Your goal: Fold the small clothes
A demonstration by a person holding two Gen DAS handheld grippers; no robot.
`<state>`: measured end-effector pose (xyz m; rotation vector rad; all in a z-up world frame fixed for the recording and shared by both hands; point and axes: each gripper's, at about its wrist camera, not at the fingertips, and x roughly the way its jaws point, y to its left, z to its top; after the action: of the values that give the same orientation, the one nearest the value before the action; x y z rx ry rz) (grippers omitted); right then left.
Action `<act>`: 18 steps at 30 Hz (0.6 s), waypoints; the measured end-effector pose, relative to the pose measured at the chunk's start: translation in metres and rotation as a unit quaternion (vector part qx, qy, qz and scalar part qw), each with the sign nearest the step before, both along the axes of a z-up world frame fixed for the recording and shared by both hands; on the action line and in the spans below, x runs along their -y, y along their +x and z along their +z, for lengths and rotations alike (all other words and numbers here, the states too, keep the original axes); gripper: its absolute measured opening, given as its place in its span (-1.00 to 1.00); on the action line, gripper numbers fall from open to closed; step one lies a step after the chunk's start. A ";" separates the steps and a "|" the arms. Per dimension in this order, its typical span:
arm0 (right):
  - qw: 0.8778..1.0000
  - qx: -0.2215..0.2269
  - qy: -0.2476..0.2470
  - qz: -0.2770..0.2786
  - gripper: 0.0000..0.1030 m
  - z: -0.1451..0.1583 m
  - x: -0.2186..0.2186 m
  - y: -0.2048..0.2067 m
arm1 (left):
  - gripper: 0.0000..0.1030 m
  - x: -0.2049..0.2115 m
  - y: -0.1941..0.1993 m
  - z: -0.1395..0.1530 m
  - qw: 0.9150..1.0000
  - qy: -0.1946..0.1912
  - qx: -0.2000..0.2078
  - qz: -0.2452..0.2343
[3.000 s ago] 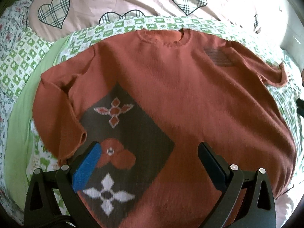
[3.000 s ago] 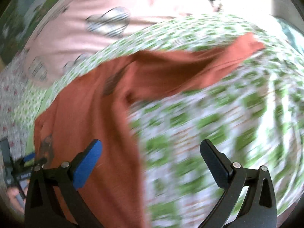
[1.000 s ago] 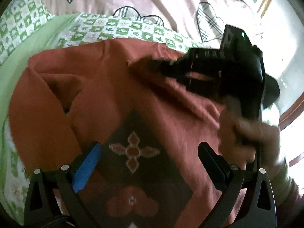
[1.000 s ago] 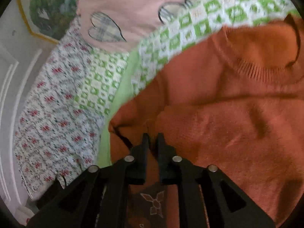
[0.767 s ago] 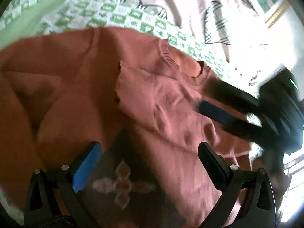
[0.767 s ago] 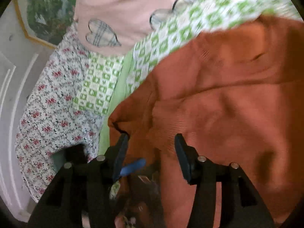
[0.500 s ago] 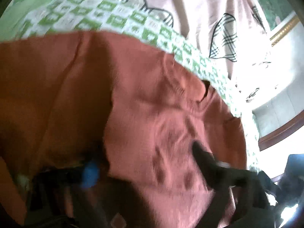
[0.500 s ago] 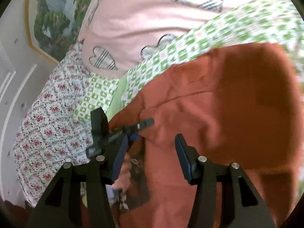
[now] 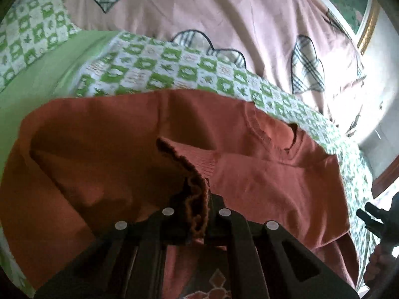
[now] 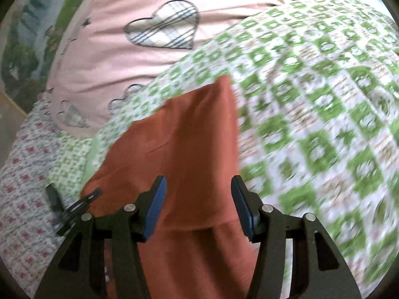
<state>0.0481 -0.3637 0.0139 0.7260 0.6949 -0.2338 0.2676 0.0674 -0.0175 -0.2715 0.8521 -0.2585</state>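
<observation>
1. The left gripper (image 9: 197,206) has its fingers pressed together on the ribbed cuff (image 9: 197,196) of a sleeve of the rust-orange sweater (image 9: 104,154); the frilled cuff edge bunches between the finger tips at 6 o'clock in the left wrist view.
2. From that grip the sleeve (image 9: 274,182) runs toward 3 o'clock, lying folded across the sweater's chest just below the round neckline (image 9: 276,137).
3. A dark patch with a pale knitted motif (image 9: 217,281) shows at the bottom edge, partly hidden by the gripper's frame.
4. The right gripper (image 10: 198,205) has its fingers (image 10: 155,206) spread fairly wide and grips nothing; they hang above the sweater's right-hand part (image 10: 184,149), which fills the space between them. Whether they touch the cloth cannot be told.
5. The sweater lies spread on a bed, on a green-and-white checked cover (image 10: 324,99); its straight side edge runs from 12 o'clock toward the right finger in the right wrist view, which is blurred.
6. Beyond the sweater at 12 o'clock lies a pink quilt with plaid hearts (image 9: 224,12).
7. At 9 o'clock in the right wrist view a floral sheet (image 10: 25,186) borders the checked cover, and the left gripper's dark tip shows there.
8. A gold picture frame (image 9: 369,22) sits at 2 o'clock in the left wrist view.
</observation>
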 end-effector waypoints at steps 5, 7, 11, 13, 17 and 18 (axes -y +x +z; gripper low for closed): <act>0.999 -0.037 -0.001 -0.013 0.31 -0.016 0.028 0.036 | -0.92 0.001 -0.004 -0.005 1.000 0.005 -0.003 0.002; 0.999 -0.051 0.008 -0.006 0.33 -0.028 0.035 0.055 | -0.92 -0.006 -0.007 -0.007 1.000 -0.001 -0.006 0.014; 0.998 -0.058 0.010 -0.003 0.33 -0.042 0.038 0.071 | -0.92 -0.023 -0.005 -0.014 0.999 -0.014 -0.021 0.042; 0.998 -0.056 0.002 0.006 0.32 -0.041 0.035 0.071 | -0.92 -0.020 -0.005 -0.015 0.999 -0.006 -0.024 0.038; 0.998 -0.053 0.006 0.023 -0.79 -0.045 0.034 0.068 | -0.92 -0.001 -0.005 -0.010 1.000 0.004 -0.017 0.017; 0.999 -0.046 -0.007 0.013 -0.80 -0.038 0.038 0.062 | -0.92 0.006 -0.006 -0.006 1.000 0.002 -0.011 0.007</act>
<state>0.1098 -0.4018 -0.0245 0.6955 0.7889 -0.2498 0.2620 0.0615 -0.0232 -0.2779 0.8718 -0.2412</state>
